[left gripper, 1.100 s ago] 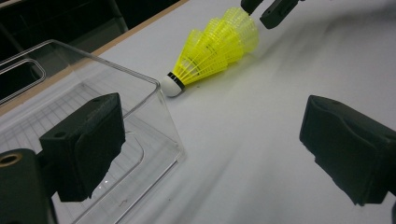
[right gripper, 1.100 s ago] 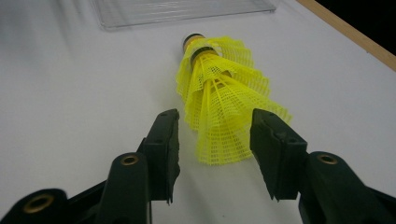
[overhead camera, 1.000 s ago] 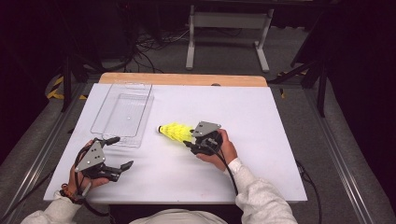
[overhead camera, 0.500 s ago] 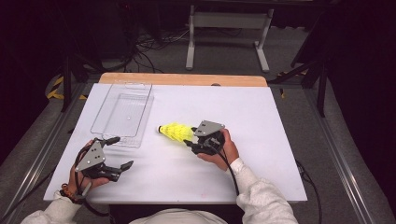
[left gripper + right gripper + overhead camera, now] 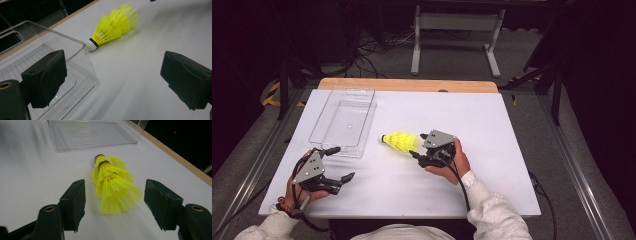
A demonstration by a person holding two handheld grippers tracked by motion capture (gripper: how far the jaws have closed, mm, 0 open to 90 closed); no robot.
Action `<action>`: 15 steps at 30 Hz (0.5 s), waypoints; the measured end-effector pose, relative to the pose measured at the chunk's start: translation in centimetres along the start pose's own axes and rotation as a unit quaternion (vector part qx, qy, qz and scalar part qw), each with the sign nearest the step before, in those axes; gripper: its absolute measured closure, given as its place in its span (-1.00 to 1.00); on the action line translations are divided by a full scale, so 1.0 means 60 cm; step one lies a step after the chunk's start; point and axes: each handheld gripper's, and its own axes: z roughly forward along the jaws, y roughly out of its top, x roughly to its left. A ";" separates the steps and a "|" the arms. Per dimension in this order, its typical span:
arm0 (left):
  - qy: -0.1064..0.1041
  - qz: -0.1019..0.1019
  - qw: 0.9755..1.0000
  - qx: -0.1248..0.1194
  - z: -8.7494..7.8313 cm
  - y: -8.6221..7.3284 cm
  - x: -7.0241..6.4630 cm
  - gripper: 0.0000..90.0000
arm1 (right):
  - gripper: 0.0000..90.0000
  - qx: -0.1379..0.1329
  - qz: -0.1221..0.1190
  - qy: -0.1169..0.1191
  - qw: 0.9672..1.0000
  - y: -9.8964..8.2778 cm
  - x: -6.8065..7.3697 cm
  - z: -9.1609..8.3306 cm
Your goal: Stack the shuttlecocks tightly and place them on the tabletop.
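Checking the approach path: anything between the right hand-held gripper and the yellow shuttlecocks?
Nothing visible. The right hand-held gripper has its jaws open on either side of the nested yellow shuttlecocks, with bare white table around them.

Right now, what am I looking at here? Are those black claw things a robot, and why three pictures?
No robot: a person sits at a white table holding a hand-worked two-jaw tool in each hand. One picture looks down from above. The other two come from small cameras riding on each tool, looking out between its black jaws. The left gripper rests open near a clear plastic tray. The right gripper points at stacked yellow shuttlecocks lying on their side. Its jaws have just been opening; the shuttlecocks' wide end lies between them, not pressed, so nothing is held.
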 end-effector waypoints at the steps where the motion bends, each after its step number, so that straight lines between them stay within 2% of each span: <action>1: 0.000 -0.001 1.000 0.000 0.000 0.000 0.000 -0.83 | -0.30 0.000 -0.002 -0.004 1.000 0.000 0.001 -0.002; 13: -0.001 -0.001 1.000 0.000 0.000 0.000 0.000 -0.83 | -0.47 -0.017 -0.006 -0.020 1.000 -0.008 0.004 -0.030; 15: -0.001 -0.001 1.000 0.001 0.000 0.000 -0.001 -0.83 | -0.52 -0.018 -0.007 -0.030 0.999 -0.011 0.005 -0.035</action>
